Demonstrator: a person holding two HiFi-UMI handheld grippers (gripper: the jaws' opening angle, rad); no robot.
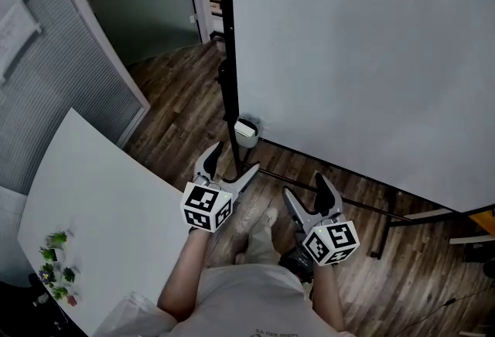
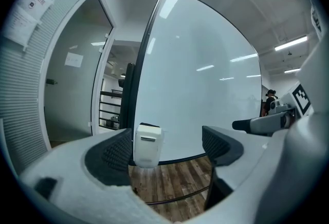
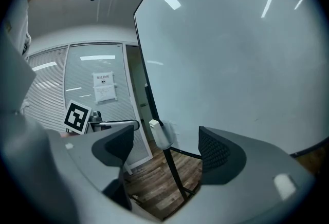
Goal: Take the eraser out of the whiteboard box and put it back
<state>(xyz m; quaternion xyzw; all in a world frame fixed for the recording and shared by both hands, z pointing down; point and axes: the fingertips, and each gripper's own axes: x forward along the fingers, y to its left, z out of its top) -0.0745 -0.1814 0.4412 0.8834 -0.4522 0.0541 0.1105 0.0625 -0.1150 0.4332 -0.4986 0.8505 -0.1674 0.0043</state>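
Both grippers are just hanging in front of the whiteboard (image 1: 363,57) with nothing in them. The left gripper (image 1: 232,161) has its jaws spread wide and so does the right gripper (image 1: 305,187), empty air between the pads on each. The eraser (image 1: 246,127) sits in the little box (image 1: 247,141) at the board's bottom corner, by the dark stand post, its top poking out. From the left gripper's tips the box is at about 12 o'clock, close but not touching; from the right one it's around 10 o'clock, farther off. There's a white table (image 1: 85,212) at 8 o'clock and a wood floor (image 1: 186,96) underneath.
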